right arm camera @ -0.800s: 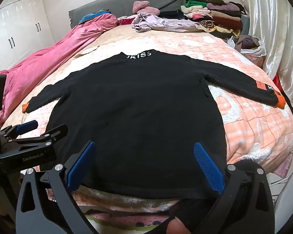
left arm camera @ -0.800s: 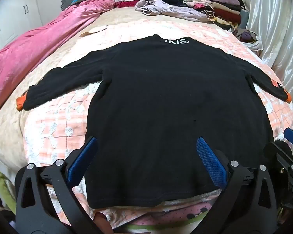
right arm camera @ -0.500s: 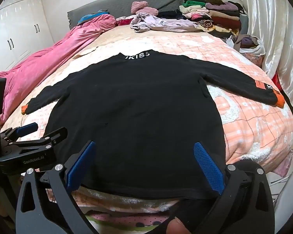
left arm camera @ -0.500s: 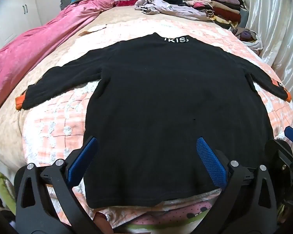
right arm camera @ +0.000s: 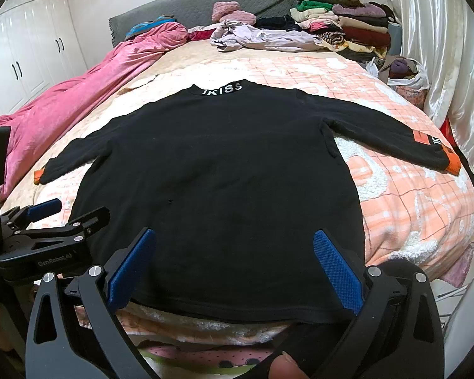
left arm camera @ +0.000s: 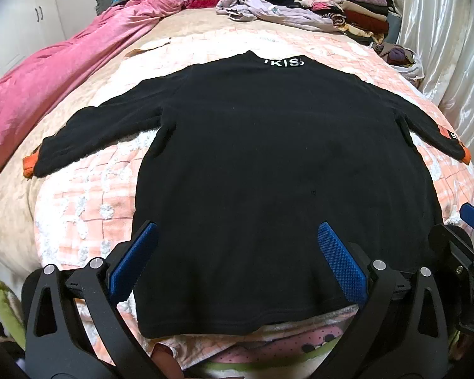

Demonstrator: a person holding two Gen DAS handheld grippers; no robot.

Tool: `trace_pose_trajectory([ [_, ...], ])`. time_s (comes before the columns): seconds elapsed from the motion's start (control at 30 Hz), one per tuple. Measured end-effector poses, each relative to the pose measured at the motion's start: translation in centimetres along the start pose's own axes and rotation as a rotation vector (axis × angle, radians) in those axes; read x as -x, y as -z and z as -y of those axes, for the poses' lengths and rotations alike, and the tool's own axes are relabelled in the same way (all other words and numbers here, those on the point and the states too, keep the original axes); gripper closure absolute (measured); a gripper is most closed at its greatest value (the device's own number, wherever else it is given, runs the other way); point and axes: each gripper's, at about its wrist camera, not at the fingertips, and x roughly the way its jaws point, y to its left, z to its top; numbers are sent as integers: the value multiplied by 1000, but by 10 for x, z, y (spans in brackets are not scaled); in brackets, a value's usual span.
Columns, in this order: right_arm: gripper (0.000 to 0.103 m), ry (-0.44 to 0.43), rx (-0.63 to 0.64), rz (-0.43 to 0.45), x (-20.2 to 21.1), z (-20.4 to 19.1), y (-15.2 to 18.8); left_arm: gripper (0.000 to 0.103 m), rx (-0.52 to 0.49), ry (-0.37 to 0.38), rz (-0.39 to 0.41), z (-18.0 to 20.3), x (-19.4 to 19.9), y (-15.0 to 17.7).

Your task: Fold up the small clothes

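A black long-sleeved sweater lies flat on the bed, both sleeves spread out, orange cuffs at their ends, white letters on the collar at the far side. My left gripper hangs open over the hem's left part, its blue pads wide apart with nothing between them. My right gripper hangs open over the hem's right part, equally empty. Each gripper shows in the other's view: the right gripper at the far right, the left gripper at the far left.
The sweater rests on a peach checked blanket. A pink quilt runs along the left side. A lilac garment and a pile of folded clothes sit by the grey headboard. White curtains hang on the right.
Both grippers have drawn slightly back and up from the sweater; it sits a little lower in both views. Jaws stay wide open.
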Motion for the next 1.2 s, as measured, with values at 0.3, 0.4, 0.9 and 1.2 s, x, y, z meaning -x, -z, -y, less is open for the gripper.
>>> trace_pose_trajectory([
  [0.3, 4, 2, 1, -2, 0, 0, 1, 8, -1, -2, 2, 1, 1, 0],
  [0.4, 4, 2, 2, -2, 0, 0, 1, 8, -1, 0, 2, 1, 1, 0],
  [0.9, 4, 3, 3, -4, -1, 0, 1, 8, -4, -2, -1, 0, 0, -2],
  [1.2, 4, 4, 4, -4, -1, 2, 1, 8, -4, -4, 3, -2, 0, -2],
])
